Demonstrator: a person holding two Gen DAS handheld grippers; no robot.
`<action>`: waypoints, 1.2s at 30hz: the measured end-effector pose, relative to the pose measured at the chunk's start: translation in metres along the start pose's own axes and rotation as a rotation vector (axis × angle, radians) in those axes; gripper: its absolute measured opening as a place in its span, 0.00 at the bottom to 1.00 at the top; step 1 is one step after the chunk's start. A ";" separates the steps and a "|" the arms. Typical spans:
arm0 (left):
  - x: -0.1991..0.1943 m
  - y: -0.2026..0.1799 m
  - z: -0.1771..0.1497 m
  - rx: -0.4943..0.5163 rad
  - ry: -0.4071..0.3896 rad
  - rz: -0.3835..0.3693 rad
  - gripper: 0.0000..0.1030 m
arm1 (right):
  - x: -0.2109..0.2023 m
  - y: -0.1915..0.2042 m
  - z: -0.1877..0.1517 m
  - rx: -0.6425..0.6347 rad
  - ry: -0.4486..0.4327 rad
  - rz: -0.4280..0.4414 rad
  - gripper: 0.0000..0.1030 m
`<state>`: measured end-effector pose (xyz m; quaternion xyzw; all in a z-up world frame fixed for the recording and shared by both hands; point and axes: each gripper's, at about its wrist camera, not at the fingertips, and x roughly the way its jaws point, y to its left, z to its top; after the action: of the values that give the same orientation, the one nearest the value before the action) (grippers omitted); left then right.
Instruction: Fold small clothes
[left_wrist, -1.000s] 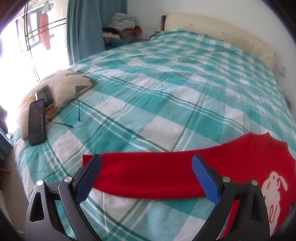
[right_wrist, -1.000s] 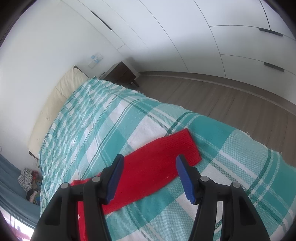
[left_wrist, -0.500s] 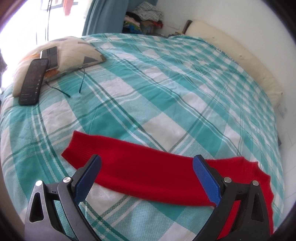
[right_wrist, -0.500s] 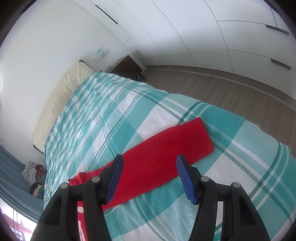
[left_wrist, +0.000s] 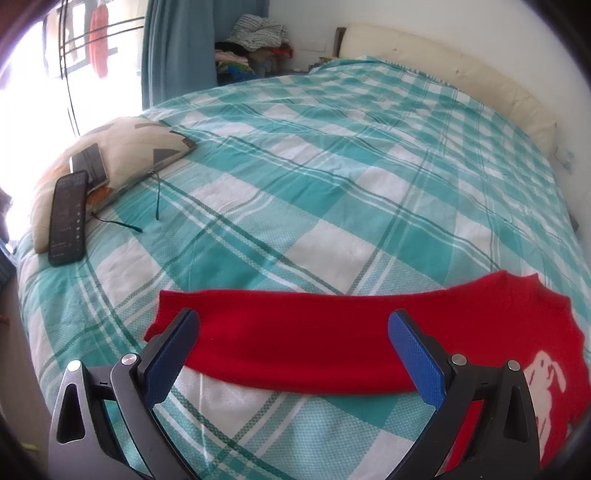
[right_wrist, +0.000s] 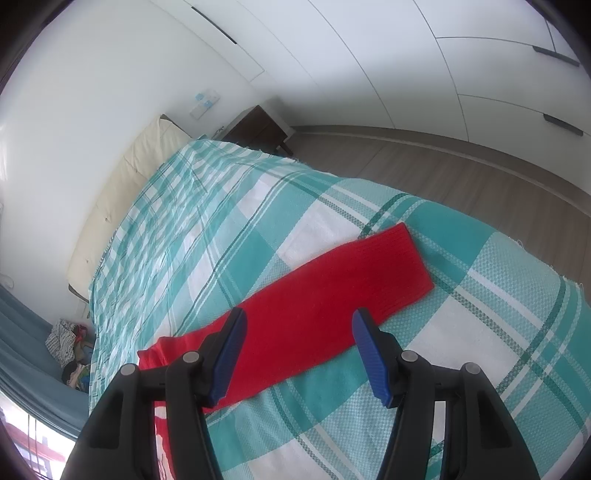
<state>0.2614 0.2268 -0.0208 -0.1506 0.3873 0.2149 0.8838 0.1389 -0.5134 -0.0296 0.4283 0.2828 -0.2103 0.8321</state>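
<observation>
Red knit, a small sweater (left_wrist: 369, 343) lies flat and face up on the teal-and-white checked bedspread (left_wrist: 295, 192), close to the near edge of the bed, with both sleeves stretched straight out to the sides; a white animal motif shows on its chest at the right edge of the left wrist view. No fold is visible yet, so the work seems to be at its very start: the garment is spread and smoothed, and the sleeves and body are all left to turn in. Each tool hangs over one sleeve: the left gripper (left_wrist: 293, 354) has its blue pads wide apart above the left sleeve (left_wrist: 280, 332), gripping nothing, and the right gripper (right_wrist: 299, 354) likewise stands apart above the right sleeve (right_wrist: 351, 284), nothing pinched. Against the earlier pictures the sweater itself lies unchanged; only the left camera's view has swung about and returned, while the right view now shows slightly more of the sleeve's cuff end. Farther off, a patterned cushion (left_wrist: 122, 155) carries a phone (left_wrist: 68, 218).
</observation>
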 end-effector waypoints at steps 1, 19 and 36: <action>-0.001 -0.001 0.000 -0.010 -0.001 -0.018 0.99 | 0.000 0.000 0.000 0.001 -0.001 0.000 0.57; 0.001 -0.031 -0.010 0.174 0.023 0.058 0.99 | 0.001 0.000 -0.001 0.000 0.003 -0.001 0.58; 0.002 -0.040 -0.010 0.181 0.038 -0.049 0.99 | 0.005 0.001 -0.002 -0.001 0.015 -0.006 0.61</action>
<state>0.2764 0.1880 -0.0250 -0.0835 0.4179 0.1545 0.8914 0.1430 -0.5123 -0.0334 0.4289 0.2902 -0.2093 0.8295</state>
